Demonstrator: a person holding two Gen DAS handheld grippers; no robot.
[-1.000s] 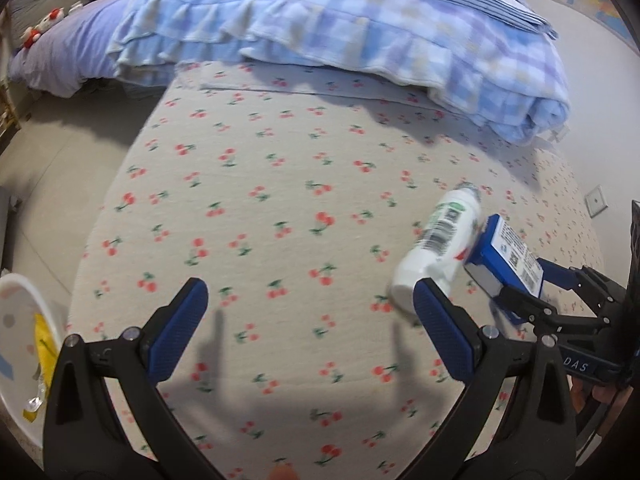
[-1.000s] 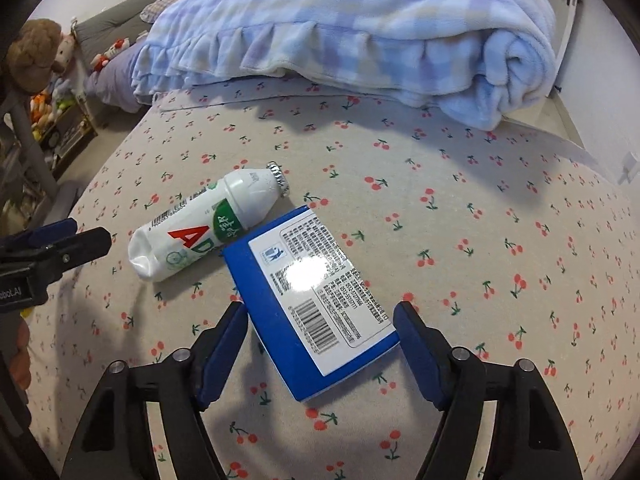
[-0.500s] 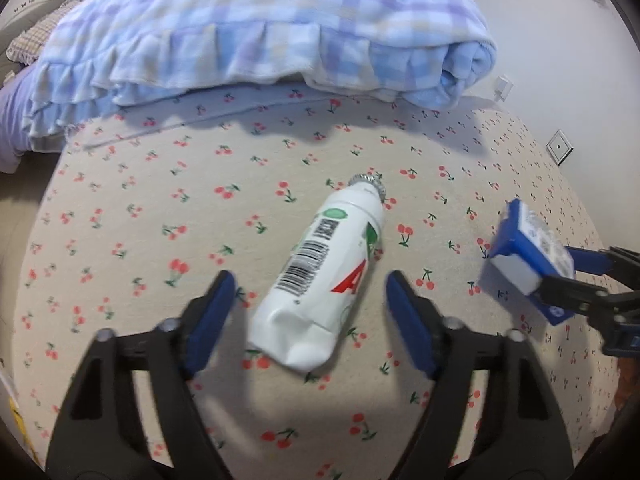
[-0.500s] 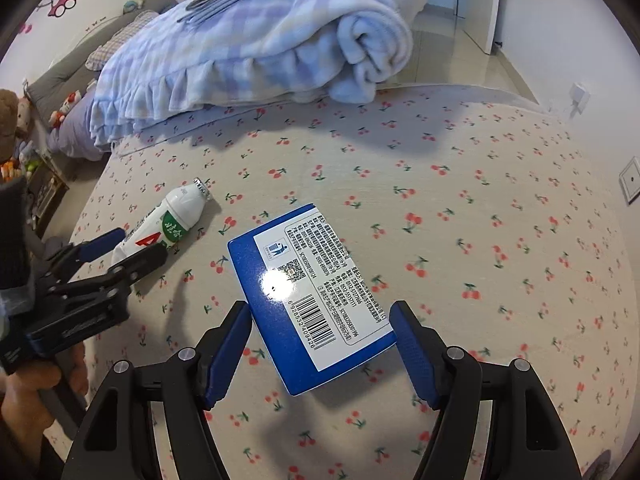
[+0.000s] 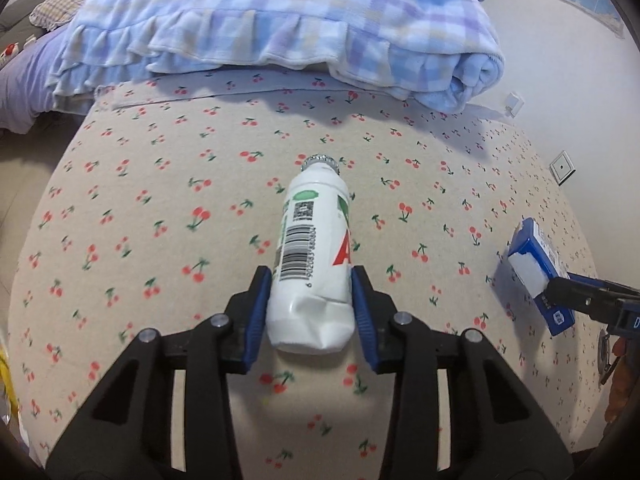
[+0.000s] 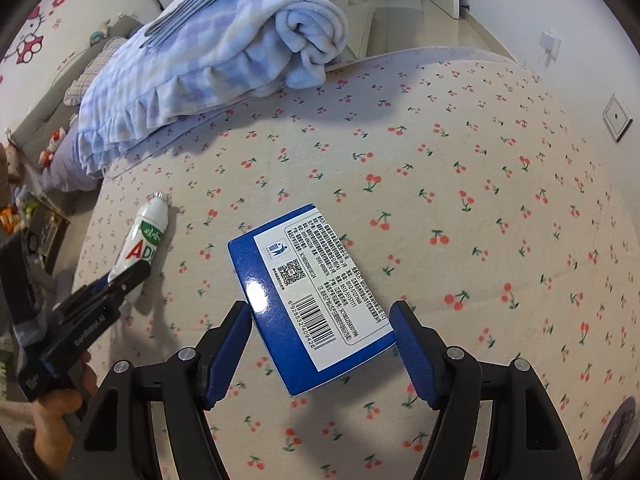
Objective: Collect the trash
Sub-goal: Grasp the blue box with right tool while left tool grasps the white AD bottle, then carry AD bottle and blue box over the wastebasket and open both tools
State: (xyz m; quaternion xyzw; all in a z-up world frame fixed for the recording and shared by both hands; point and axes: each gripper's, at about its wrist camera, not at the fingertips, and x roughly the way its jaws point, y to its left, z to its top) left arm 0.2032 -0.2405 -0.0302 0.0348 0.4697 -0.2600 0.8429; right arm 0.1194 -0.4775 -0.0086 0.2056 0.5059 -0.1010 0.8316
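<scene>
A white plastic bottle with a red and green label lies on the cherry-print bed sheet, its foil-topped neck pointing away. My left gripper straddles the dented bottom end, its jaws closing, and both blue pads touch the bottle's sides. In the right wrist view the bottle and left gripper show at the left. My right gripper is shut on a flat blue box with a white barcode label, held above the sheet. The same box shows at the right of the left wrist view.
A folded blue plaid blanket covers the far side of the bed. A white wall with a socket runs along the right. Soft toys and a shelf sit past the bed's left edge. A person's hand holds the left gripper.
My left gripper swung over to the bottle and its jaws narrowed from wide open to touching the bottle's sides. My right gripper rose and turned with the blue box in it.
</scene>
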